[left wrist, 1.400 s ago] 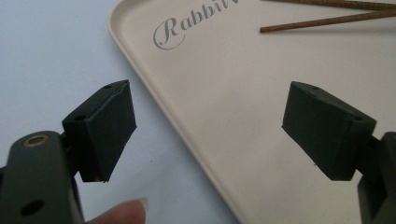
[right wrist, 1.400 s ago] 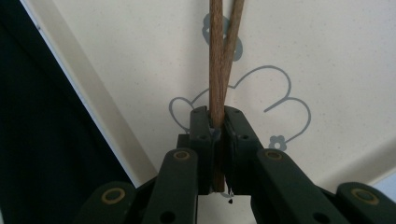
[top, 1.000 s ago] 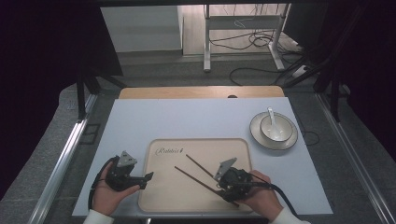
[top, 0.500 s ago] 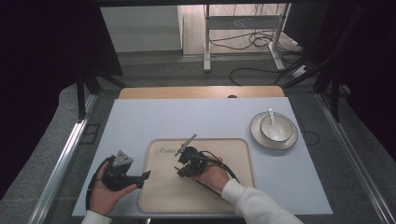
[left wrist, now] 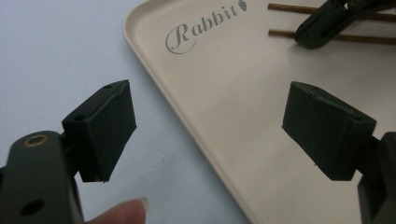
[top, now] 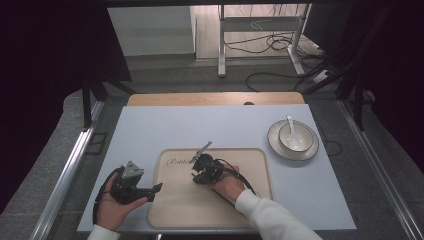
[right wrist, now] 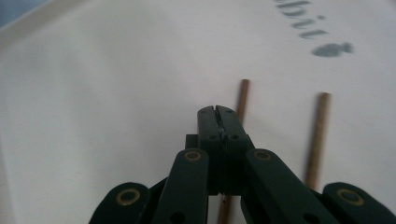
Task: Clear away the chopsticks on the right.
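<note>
Pale blue, matte tabletop (top: 150,130) spreads under a dark room, with a wooden strip along its far edge. On it lies one smooth cream tray (top: 250,165), a rounded rectangle with a raised rim and the grey word "Rabbit" printed near its far left corner. Two thin brown wooden chopsticks (right wrist: 317,135) lie on the tray, side by side and a little apart, both straight round sticks. Over them sits the right gripper (top: 196,170), its two black jaws pressed flat together; in the right gripper view the closed tips rest above one chopstick, and I cannot tell whether anything is pinched between them. Compared with a second ago, this gripper has moved from the tray's near right part up to its far left part, beside the lettering. The left gripper (top: 155,189) has stayed at the tray's left edge, its two blocky black jaws spread wide and holding nothing, one over the table and one over the tray. One white round plate (top: 274,145) with one bowl (top: 285,139) and one white spoon (top: 292,127) stands well apart at the right.
</note>
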